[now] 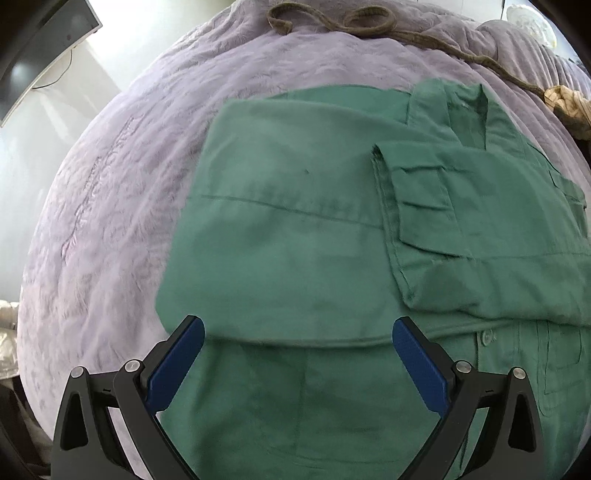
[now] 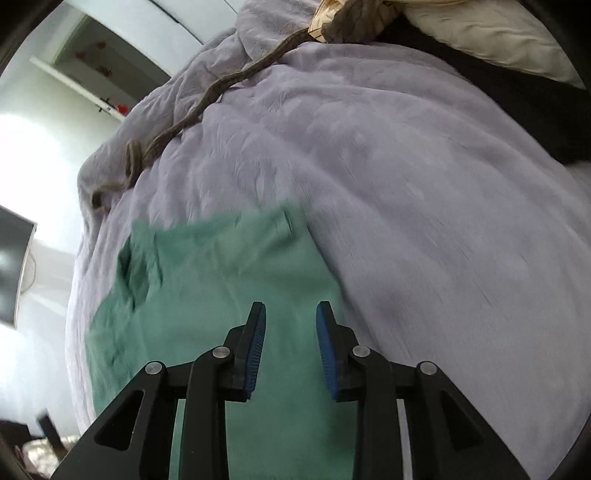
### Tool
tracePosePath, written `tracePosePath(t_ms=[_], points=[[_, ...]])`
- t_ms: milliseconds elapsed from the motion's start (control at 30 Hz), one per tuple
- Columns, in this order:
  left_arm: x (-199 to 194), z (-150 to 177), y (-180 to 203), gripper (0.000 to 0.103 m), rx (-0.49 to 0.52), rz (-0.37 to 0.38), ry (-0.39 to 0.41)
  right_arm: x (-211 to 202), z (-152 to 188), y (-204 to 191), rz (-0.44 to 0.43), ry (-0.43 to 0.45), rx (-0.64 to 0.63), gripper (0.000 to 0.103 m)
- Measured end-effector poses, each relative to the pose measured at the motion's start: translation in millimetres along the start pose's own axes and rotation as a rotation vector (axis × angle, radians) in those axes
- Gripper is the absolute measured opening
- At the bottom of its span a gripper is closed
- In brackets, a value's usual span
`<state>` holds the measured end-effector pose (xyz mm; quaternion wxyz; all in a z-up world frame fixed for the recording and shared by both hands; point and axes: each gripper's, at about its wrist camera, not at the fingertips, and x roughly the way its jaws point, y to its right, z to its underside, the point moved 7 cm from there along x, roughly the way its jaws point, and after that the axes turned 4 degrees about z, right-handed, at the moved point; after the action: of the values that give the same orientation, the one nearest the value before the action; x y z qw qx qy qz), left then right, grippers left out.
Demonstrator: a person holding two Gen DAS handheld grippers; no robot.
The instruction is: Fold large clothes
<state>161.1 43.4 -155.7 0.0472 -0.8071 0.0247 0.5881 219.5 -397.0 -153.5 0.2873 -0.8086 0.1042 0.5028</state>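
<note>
A green button-up shirt point(image 1: 295, 229) lies on a lilac bedspread point(image 1: 110, 206), partly folded: both side parts are laid over its middle, with a cuffed sleeve point(image 1: 443, 221) on top at the right. My left gripper point(image 1: 299, 332) is wide open and empty, just above the shirt's near fold edge. In the right wrist view the shirt point(image 2: 236, 280) fills the lower middle on the bedspread point(image 2: 406, 184). My right gripper point(image 2: 291, 314) is open with a narrow gap, empty, over the shirt near its right edge.
A brown cord point(image 1: 369, 26) snakes across the far side of the bed to a cream checked cloth point(image 1: 569, 103). It shows again in the right wrist view point(image 2: 207, 96). A monitor point(image 1: 40, 44) stands left of the bed. A pillow point(image 2: 480, 33) lies far right.
</note>
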Motion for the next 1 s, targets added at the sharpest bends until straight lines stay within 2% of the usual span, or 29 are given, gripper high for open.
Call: tracePosePath(t_ms=[100, 167, 267, 333, 400, 533, 767, 1000], points=[[3, 5, 11, 0.102, -0.005, 0.012, -0.014, 32, -4, 8, 0.116, -0.045, -0.02, 0.027], [5, 10, 20, 0.102, 0.003, 0.027, -0.034, 28, -4, 15, 0.151, -0.026, -0.002, 0.028], [2, 19, 31, 0.102, 0.03, 0.038, -0.041, 12, 7, 22, 0.121, -0.047, 0.024, 0.032], [1, 24, 34, 0.102, 0.038, 0.046, -0.053, -6, 22, 26, 0.103, -0.066, 0.024, 0.039], [1, 30, 36, 0.102, 0.035, 0.058, -0.072, -21, 39, 31, 0.095, -0.078, 0.016, 0.05], [-4, 39, 39, 0.102, 0.032, 0.061, -0.091, -48, 80, 40, 0.087, -0.136, 0.012, 0.051], [-32, 65, 41, 0.102, 0.049, 0.066, -0.117, -74, 143, 40, 0.055, -0.249, -0.004, 0.064], [-57, 100, 40, 0.102, 0.044, 0.062, -0.171, -87, 182, 43, 0.054, -0.325, 0.015, 0.064]])
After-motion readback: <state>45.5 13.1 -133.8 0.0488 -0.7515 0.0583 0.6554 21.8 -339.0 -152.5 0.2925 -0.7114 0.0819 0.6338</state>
